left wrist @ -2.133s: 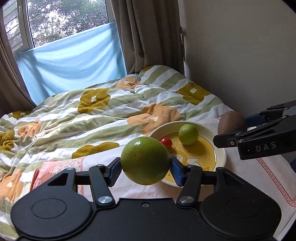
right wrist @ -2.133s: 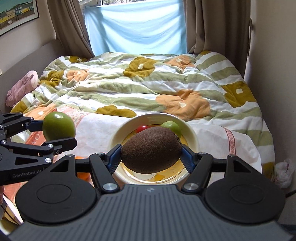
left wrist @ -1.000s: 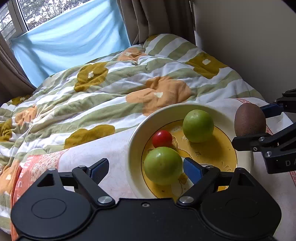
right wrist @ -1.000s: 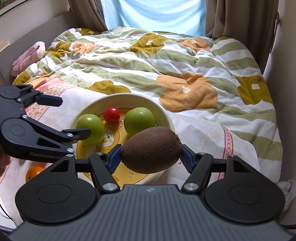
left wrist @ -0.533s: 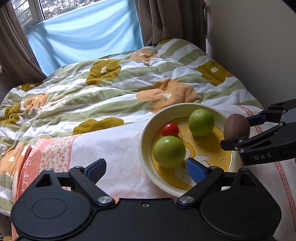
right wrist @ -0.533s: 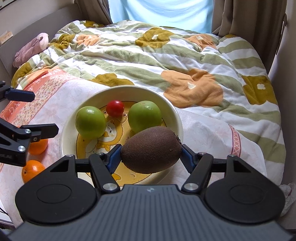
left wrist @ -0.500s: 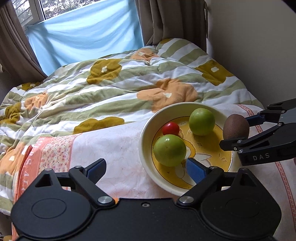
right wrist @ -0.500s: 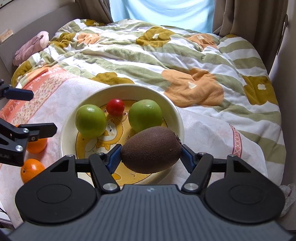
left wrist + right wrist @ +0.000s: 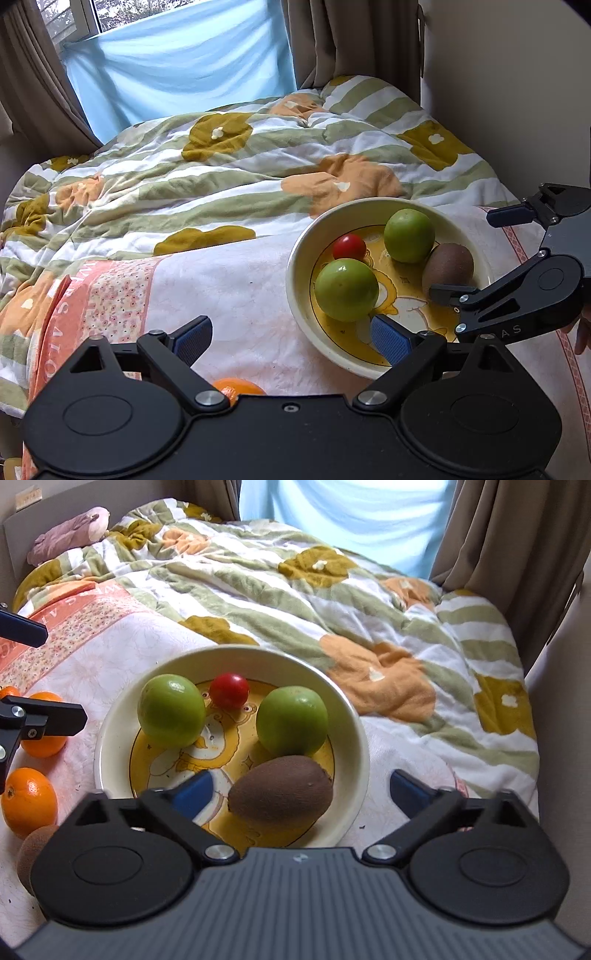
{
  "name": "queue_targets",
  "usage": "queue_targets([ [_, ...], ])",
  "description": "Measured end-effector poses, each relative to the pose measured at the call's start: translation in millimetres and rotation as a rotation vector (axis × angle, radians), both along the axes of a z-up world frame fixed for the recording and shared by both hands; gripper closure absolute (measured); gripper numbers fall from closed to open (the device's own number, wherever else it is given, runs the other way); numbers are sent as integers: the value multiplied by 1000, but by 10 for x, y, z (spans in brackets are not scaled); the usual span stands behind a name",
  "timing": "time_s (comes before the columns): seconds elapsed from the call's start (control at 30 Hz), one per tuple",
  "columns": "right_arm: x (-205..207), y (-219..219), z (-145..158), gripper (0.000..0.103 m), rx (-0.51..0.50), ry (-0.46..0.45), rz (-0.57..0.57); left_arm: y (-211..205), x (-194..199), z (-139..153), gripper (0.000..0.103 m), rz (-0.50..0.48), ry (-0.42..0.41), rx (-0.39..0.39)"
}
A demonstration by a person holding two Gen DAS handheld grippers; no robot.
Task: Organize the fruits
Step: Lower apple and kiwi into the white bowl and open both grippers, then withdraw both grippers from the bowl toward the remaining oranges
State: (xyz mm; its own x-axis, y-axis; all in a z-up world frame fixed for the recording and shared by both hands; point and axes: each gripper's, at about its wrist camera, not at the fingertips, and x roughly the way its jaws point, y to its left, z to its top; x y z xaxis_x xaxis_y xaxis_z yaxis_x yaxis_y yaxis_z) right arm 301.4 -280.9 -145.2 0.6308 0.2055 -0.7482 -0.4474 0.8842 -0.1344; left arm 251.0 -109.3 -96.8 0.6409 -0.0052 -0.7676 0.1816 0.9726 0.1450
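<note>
right gripper (image 9: pixel 299 788) sat open over the bowl (image 9: pixel 110 734), nothing in it, blue pads wide on either side of the kiwi (image 9: pixel 280 794). kiwi lay on its side in the near part of the bowl, touching or nearly touching the right-hand green fruit (image 9: pixel 291 720). left gripper (image 9: pixel 291 336) was open and empty too, one pad over the bowl rim, the other over the bed cover (image 9: pixel 221 280).

bowl also held a second green fruit (image 9: pixel 171 710) and a small red tomato (image 9: pixel 229 690) between the two greens.

handling, my read: kiwi is light, slightly soft, fuzzy skin so grip is decent; take it across the short axis, moderate squeeze. green fruits look firm and smooth, round, likely to roll or slip; grab at the widest part. tomato is the fragile one, light touch only. oranges look firm, pebbled skin, easy hold.

view differences:
- right wrist showed the loose fruit left of the bowl: oranges (image 9: pixel 27 801) on the bed cover, plus a brown round thing (image 9: pixel 35 849) low left, probably another kiwi, partly hidden by the gripper body.
- left wrist showed only a sliver of one orange (image 9: pixel 238 387) under its own body, but gave a clear side look at the right gripper's spread fingers beside the kiwi (image 9: pixel 447 264).

judging by that, the oranges are what's left to collect.
</note>
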Motion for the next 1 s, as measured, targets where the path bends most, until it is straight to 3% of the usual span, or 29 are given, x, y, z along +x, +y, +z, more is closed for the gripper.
queue_targets([
  [0.53,-263,-152,320,0,53,-50,-91,168,-379,272,8,35,-90,17],
  [0.77,-567,-125,578,0,26,-95,-137,319,-689,455,8,72,-151,19],
  [1.0,-965,-16,862,0,70,-104,-209,564,-1053,602,8,55,-194,-10],
])
